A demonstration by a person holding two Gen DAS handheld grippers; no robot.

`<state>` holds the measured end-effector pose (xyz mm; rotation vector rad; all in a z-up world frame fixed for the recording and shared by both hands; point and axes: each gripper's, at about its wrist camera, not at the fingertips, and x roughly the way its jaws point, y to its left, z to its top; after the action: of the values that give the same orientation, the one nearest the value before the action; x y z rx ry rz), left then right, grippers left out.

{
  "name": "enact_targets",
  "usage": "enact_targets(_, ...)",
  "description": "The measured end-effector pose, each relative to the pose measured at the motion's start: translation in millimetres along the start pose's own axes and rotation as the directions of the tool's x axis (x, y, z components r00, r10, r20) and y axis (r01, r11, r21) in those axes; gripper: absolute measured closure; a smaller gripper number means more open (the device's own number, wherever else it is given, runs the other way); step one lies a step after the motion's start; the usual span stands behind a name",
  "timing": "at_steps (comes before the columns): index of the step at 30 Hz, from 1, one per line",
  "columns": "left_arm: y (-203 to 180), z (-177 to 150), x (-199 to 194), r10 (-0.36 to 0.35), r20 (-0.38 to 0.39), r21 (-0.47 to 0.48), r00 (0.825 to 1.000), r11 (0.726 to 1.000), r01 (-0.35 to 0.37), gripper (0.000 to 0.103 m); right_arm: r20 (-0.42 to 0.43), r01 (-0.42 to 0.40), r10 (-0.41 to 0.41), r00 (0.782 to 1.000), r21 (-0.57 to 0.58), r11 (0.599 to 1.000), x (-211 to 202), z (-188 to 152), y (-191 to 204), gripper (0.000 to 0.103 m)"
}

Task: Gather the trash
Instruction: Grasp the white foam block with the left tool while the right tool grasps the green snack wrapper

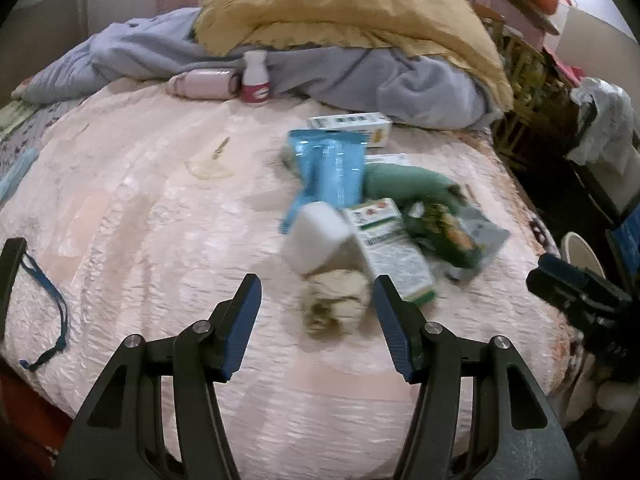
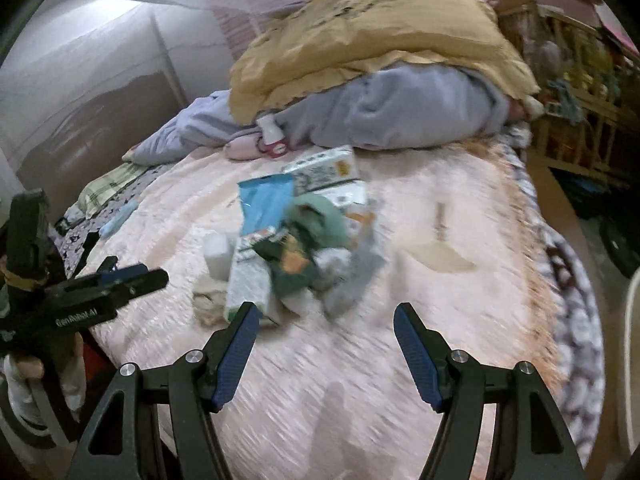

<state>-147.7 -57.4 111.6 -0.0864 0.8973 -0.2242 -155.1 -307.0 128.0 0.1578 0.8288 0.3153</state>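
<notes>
**Ana:** Jaws wide apart on both sides, nothing between them! The left gripper [image 1: 318, 294] hangs over the pink bedspread [image 1: 140, 208] with a crumpled beige wad [image 1: 336, 304] sitting right in the gap between its blue pads.

**Ben:** And the right gripper [image 2: 322, 320] is spread just as wide, hovering at the near edge of the trash pile [image 2: 296, 248]. Its left fingertip lines up with a white-and-green carton [image 2: 246, 280].

**Ana:** That same carton [image 1: 394, 252] shows beside the left gripper's right finger. Behind the wad there's a white block [image 1: 316, 236], touching the carton.

**Ben:** Further back, a blue pouch [image 1: 328, 172] leans over the block, with a green cloth [image 1: 404, 184] and a dark green snack wrapper [image 1: 444, 232] to its right. A grey packet [image 1: 484, 236] pokes out under the wrapper.

**Ana:** One white box [image 1: 352, 126] lies behind the pouch. Everything's heaped in the middle of the bed, touching or overlapping. It's blurry, so labels are unreadable.

**Ben:** At the head of the bed, a white bottle with a red label [image 1: 255, 78] stands upright beside a pink container [image 1: 202, 84] lying on its side, both against a grey-blue blanket [image 1: 400, 84] under a mustard quilt [image 1: 340, 4].

**Ana:** A flat tan scrap [image 2: 440, 256] lies well apart from the pile, on the right.
</notes>
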Motion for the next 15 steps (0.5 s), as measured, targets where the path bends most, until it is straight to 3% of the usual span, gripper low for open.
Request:
enact_targets(6,20.1,5.9,23.7,-0.012,-0.015,0.0,1.0,1.0,0.012,0.045,-0.041,-0.042,0.04,0.998,-0.051,0.998,31.4,23.1,26.7,0.036)
enact_targets(11,18.3,15.9,41.0,-0.075,0.002,0.05,0.997,0.996,0.075,0.045,-0.094,-0.016,0.008,0.996,-0.088,0.996,67.9,34.7,33.2,0.039)
enact_targets(15,10.8,24.3,55.5,-0.099,0.006,0.109,0.995,0.989,0.097,0.045,-0.123,-0.014,0.003,0.992,-0.087,0.996,86.1,39.1,29.9,0.049)
